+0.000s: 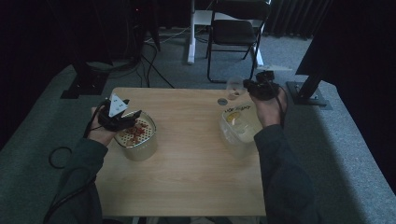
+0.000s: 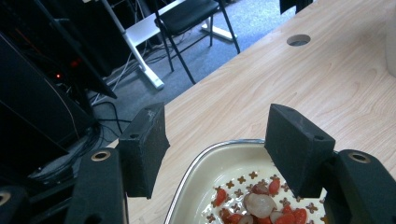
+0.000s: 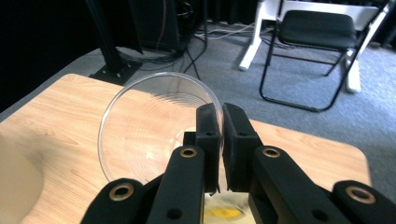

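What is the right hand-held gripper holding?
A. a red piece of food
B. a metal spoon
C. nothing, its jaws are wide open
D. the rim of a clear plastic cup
D: in the right gripper view, the right hand-held gripper has its jaws pinched on the rim of the clear plastic cup.

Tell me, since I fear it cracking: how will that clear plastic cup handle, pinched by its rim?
The clear plastic cup looks thin-walled, so probably light and flexible. The right gripper pinches only its rim, so it may deform or slip. Empty, it would likely tip easily.
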The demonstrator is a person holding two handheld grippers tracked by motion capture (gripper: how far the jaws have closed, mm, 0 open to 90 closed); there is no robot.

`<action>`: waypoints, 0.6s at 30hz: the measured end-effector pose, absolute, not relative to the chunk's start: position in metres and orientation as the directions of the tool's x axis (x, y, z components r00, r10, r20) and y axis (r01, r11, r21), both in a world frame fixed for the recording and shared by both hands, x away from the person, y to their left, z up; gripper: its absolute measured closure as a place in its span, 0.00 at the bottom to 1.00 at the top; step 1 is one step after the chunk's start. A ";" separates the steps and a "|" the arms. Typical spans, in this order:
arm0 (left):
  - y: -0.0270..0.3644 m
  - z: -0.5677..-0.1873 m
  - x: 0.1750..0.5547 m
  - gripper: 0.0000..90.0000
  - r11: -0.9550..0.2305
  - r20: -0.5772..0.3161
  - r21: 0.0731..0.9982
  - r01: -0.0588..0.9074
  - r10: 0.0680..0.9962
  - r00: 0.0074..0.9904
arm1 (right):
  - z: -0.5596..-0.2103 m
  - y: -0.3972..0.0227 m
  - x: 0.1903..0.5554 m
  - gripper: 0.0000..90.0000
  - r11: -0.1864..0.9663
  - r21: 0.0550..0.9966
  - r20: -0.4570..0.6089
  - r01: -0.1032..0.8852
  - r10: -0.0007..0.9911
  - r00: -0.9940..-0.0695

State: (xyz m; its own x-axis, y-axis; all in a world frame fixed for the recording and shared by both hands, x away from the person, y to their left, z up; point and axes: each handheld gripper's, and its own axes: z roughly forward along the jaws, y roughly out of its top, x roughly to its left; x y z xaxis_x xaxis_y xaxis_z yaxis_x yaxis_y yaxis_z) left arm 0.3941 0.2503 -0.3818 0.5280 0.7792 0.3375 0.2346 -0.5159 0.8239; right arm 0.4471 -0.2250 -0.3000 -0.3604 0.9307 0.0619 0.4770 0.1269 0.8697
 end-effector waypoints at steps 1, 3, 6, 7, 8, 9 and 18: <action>0.250 -0.382 0.395 0.43 -0.517 0.338 0.823 0.235 0.778 0.529 | -0.301 -0.231 0.445 0.96 0.125 0.868 0.059 0.480 0.935 -0.349; 0.250 -0.383 0.395 0.43 -0.517 0.336 0.823 0.237 0.778 0.531 | -0.303 -0.241 0.442 0.96 0.119 0.865 0.057 0.487 0.942 -0.331; 0.249 -0.383 0.395 0.43 -0.519 0.338 0.822 0.235 0.776 0.533 | -0.305 -0.250 0.439 0.96 0.115 0.860 0.053 0.498 0.949 -0.312; 0.248 -0.384 0.395 0.43 -0.517 0.335 0.823 0.235 0.776 0.534 | -0.306 -0.254 0.437 0.96 0.115 0.857 0.051 0.502 0.951 -0.306; 0.248 -0.384 0.396 0.43 -0.516 0.334 0.823 0.236 0.777 0.534 | -0.308 -0.261 0.435 0.96 0.112 0.854 0.051 0.508 0.954 -0.296; 0.248 -0.384 0.396 0.43 -0.515 0.333 0.824 0.237 0.778 0.533 | -0.309 -0.264 0.433 0.96 0.112 0.851 0.050 0.513 0.955 -0.291; 0.246 -0.382 0.397 0.43 -0.521 0.338 0.821 0.234 0.774 0.535 | -0.313 -0.270 0.424 0.60 0.154 0.848 0.006 0.508 0.954 -0.299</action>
State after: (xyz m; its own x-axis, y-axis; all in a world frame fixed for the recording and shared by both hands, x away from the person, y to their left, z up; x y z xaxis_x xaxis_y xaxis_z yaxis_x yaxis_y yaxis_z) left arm 0.3967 0.2457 -0.3825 0.5347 0.7744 0.3383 0.2343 -0.5205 0.8211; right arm 0.4237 -0.2704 -0.3126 -0.2986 0.9544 0.0055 0.5079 0.1540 0.8475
